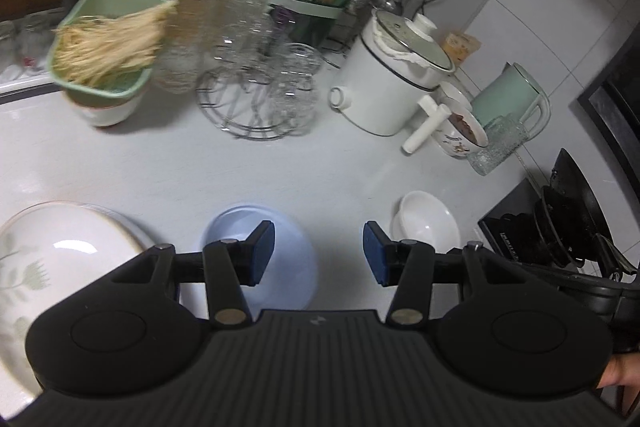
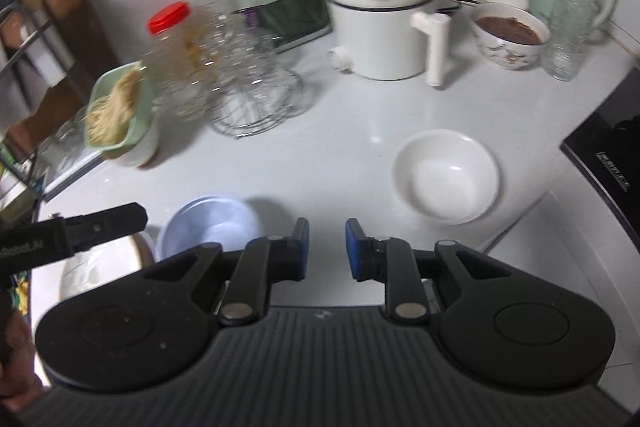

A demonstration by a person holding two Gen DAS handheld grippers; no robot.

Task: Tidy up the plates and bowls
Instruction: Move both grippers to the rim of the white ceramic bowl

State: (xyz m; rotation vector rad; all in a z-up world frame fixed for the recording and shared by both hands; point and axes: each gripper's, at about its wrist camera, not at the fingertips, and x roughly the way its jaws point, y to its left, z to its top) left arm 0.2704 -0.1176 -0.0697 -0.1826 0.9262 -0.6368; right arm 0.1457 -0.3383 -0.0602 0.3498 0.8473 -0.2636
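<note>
While both tongs hang parted and empty over the glossy white counter (image 1: 160, 167), the left tongs (image 1: 319, 253) sit above a round, pale-blue bowl (image 1: 280, 227). Just left of that bowl lies a wide glazed plate (image 1: 60, 251) with a leaf pattern. Right of the blue bowl, apart from it, a smooth white bowl (image 2: 446, 177) stands ahead of the right tongs (image 2: 327, 249).

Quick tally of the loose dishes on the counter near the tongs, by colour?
Blue: 1, the blue bowl
White: 1, the white bowl
Floral: 1, the floral plate at the left edge; something more may lie under it, cannot tell.
Total: 3
Both left tongs and right tongs are open and hold nothing.
</note>
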